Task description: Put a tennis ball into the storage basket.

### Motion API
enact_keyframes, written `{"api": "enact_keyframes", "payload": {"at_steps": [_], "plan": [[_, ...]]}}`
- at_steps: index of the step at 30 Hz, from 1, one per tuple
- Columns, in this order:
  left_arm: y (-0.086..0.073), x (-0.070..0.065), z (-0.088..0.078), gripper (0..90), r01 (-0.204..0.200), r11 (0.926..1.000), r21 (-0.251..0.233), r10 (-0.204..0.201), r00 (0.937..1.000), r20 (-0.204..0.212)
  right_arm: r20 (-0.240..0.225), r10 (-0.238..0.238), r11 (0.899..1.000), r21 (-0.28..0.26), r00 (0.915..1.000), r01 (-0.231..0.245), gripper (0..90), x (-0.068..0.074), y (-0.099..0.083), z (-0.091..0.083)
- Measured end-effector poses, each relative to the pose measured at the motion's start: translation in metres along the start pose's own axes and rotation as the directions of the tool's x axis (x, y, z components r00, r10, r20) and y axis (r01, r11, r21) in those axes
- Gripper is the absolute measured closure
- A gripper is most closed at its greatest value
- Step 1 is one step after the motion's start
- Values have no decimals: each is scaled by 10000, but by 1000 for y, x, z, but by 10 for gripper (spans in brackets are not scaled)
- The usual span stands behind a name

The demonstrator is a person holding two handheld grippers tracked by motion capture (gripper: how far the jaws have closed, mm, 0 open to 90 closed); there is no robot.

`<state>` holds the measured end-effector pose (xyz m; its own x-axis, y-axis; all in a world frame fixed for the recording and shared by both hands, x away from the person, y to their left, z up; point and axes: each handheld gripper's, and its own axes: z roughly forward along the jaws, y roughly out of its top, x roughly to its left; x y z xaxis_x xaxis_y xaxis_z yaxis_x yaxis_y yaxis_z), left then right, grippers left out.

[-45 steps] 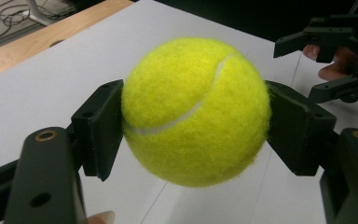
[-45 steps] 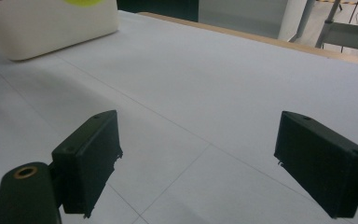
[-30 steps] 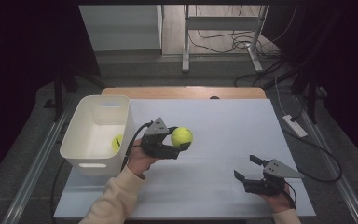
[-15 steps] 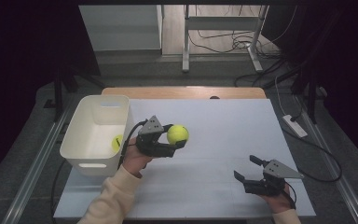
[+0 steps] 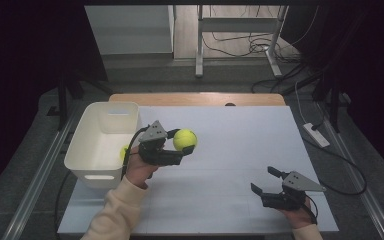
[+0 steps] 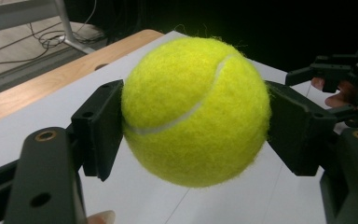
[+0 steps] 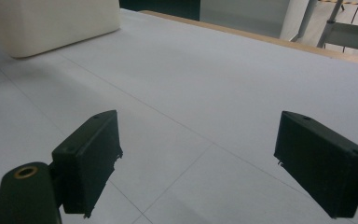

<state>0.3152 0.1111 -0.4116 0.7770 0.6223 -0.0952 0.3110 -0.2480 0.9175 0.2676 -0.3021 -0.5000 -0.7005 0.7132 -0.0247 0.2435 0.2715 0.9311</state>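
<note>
my left gripper is clamped on the tennis ball, both pads pressed into its felt, and it has drifted a little toward the white bin since a second ago, the ball off the table. a second ball already lies in the bin, so i judge this one goes there next. my right gripper rests near the table's front edge, jaws apart and empty, unmoved.
</note>
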Motion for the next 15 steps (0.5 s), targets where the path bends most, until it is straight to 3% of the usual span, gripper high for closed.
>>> {"api": "enact_keyframes", "payload": {"at_steps": [15], "plan": [[4,11,-26,269,160,9980,-611,-192,9984,-533,-40,-73,10000,16,10000,73,143,0,0,0]]}}
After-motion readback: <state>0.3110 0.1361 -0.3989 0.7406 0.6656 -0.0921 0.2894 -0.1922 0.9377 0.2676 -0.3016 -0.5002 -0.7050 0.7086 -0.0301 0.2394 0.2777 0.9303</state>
